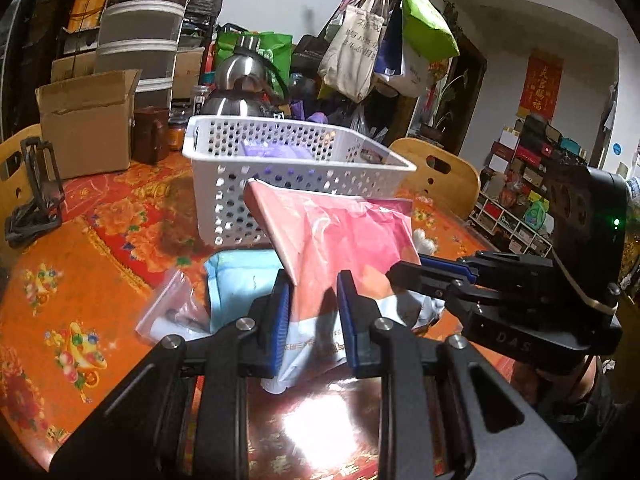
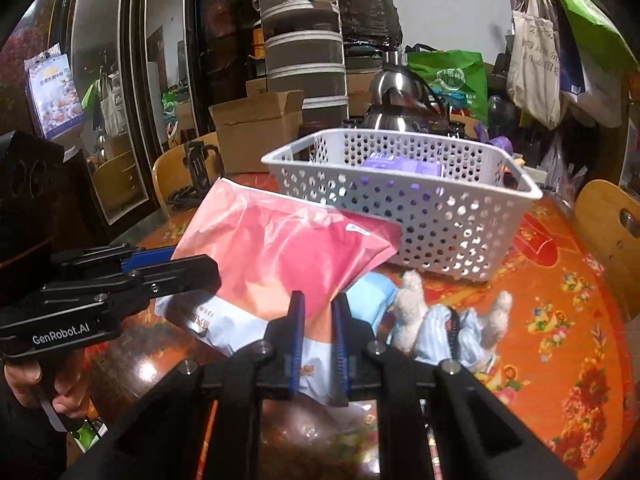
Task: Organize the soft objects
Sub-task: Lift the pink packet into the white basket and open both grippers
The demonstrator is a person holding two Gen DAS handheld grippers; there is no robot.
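Observation:
A soft pink-and-white plastic package (image 1: 344, 232) (image 2: 288, 248) hangs lifted above the table, just in front of the white perforated basket (image 1: 224, 200) (image 2: 440, 224). My left gripper (image 1: 314, 292) is shut on its near white edge. My right gripper (image 2: 319, 304) is shut on the same package from the other side, and shows as the black right gripper (image 1: 404, 276) in the left wrist view. A purple packet (image 1: 276, 150) (image 2: 404, 168) lies in the basket. Under the package lie a light blue packet (image 1: 240, 280) (image 2: 372, 292) and a clear zip bag (image 1: 172, 308). A plush toy in striped blue cloth (image 2: 452, 320) lies to the right.
The table wears an orange floral cloth (image 1: 80, 280). Behind the basket stand a steel kettle (image 1: 240, 88), a cardboard box (image 1: 88, 124) and jars. A black folding stand (image 1: 36, 196) sits far left. Wooden chairs (image 1: 444, 176) ring the table. Bags hang from a coat rack (image 1: 360, 52).

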